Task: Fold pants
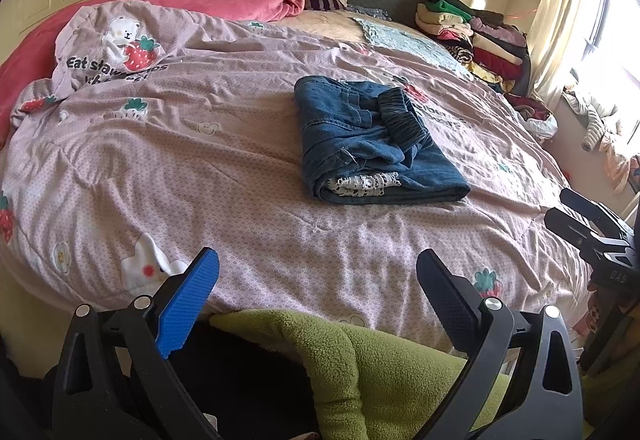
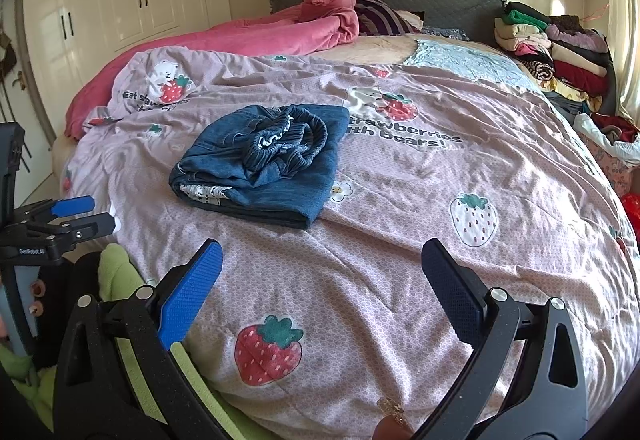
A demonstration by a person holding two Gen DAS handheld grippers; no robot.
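1. Blue denim pants (image 1: 372, 143) (image 2: 264, 163) lie folded into a compact bundle.
2. Elastic waistband bunched on top.
3. White patterned lining peeks out toward 6 o'clock.

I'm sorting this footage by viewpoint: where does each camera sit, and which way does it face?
Left wrist: on the open left hand-held gripper at the bed's foot, looking toward the headboard at the folded jeans; right hand-held gripper shows at the right edge.
Right wrist: on the open right hand-held gripper, same direction, jeans left of centre; left one at the left edge.
Shared: jeans, strawberry quilt, clothes stack.
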